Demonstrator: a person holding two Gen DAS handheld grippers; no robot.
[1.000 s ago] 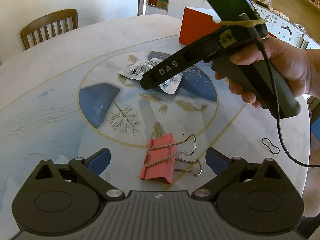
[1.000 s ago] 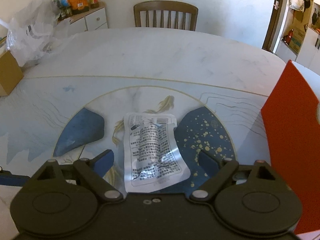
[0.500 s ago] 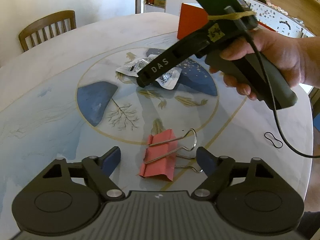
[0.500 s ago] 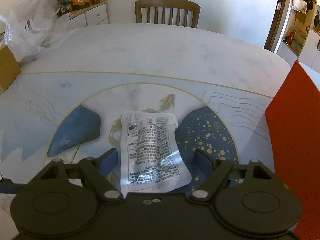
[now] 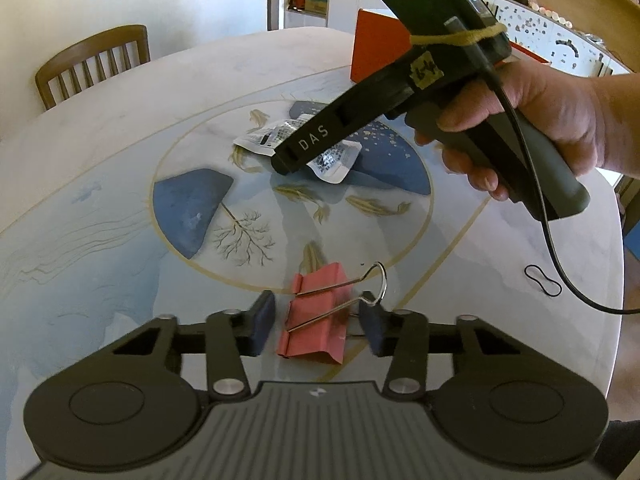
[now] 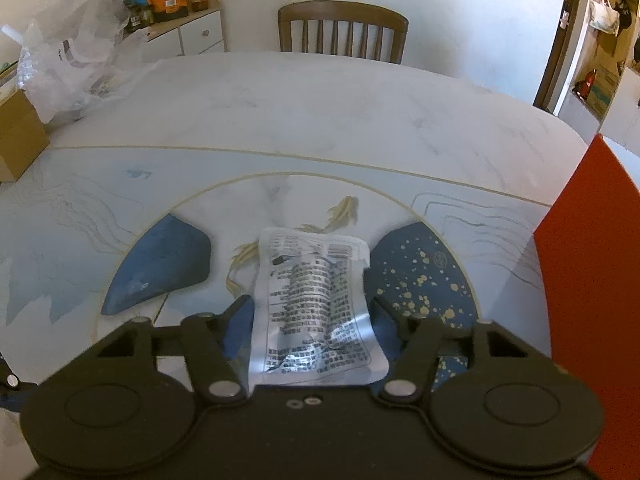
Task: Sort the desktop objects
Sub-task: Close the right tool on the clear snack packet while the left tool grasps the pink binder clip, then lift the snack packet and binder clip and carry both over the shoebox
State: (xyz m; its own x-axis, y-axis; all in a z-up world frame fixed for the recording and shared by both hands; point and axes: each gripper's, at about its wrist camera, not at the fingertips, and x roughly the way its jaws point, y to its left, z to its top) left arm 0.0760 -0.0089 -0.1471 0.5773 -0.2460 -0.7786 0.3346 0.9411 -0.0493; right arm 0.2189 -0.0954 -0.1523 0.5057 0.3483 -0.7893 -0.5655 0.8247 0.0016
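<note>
The left gripper (image 5: 316, 326) hung low over the painted table (image 5: 120, 216) with its jaws closing around the pink binder clip (image 5: 318, 314), which lay flat between the two blue pads; a gap showed on the left side, while the right pad (image 5: 370, 330) sat against or just beside a wire handle, and I could not tell which. The likeliest slip here was that pad catching the loose wire loop instead of the clip's body, so the clip would pivot or skid out on the smooth tabletop. Further right, the right gripper (image 6: 310, 320) was also closing, its pads straddling the silvery printed sachet (image 6: 314, 304) lying flat on the table's centre; the foil edges seemed to touch or bow at the pads, but a firm pinch was not evident. A thin, slippery packet could buckle upward or slide free rather than lift. The red box (image 6: 592, 280) stood at the far right, untouched.
</note>
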